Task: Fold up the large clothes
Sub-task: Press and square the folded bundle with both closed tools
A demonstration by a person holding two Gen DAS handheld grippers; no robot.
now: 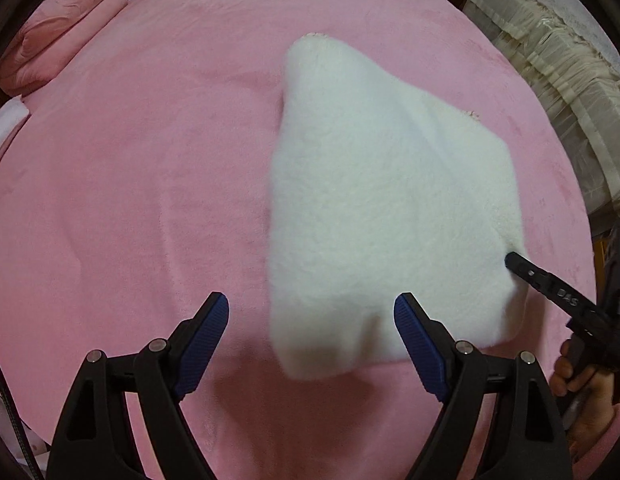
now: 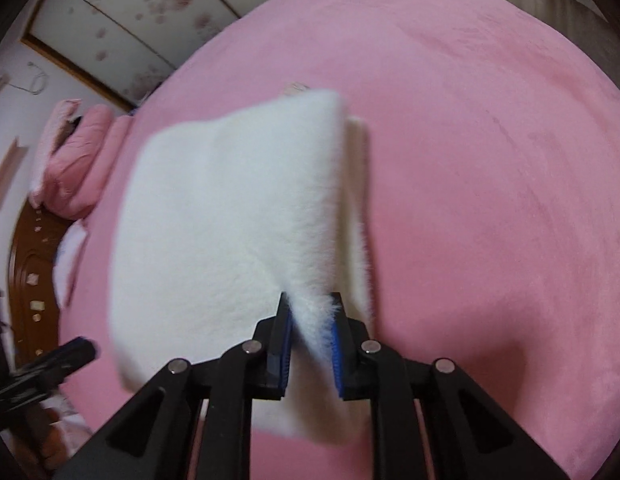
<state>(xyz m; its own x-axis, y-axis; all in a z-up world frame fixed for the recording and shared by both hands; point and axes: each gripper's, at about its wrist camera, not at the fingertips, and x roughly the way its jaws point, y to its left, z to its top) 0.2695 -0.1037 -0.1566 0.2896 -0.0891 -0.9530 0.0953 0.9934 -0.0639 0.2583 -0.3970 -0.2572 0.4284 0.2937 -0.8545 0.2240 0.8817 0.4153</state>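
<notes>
Folded white fleece garment [image 2: 229, 216] lifted over the pink bed cover [image 2: 490, 180], toward the near edge and well short of the pillows [image 2: 75, 164] by the headboard [image 2: 27, 264]. Right gripper [image 2: 310, 310] clamped on a thin bunch of pile at one near corner, pads [image 2: 337, 344] pinching fluffy fabric only. Left gripper [image 1: 311, 310] spread wide, holding nothing, hovering just beside the garment's near lower edge [image 1: 310, 360]. Blurred outline, so likely mid-swing.

Risks, as judged from here:
- Slipping out of the pinch, with only a tuft between the pads and the whole weight hanging from one corner.
- Unfolding of the layers, since a second layer [image 2: 360, 200] already peeks out at the right side and nothing supports the far end.
- Landing crooked or bunched near the bed's edge, with the free corner sagging.
- Snagging on the open left fingers [image 1: 207, 330] if brought in too fast.
</notes>
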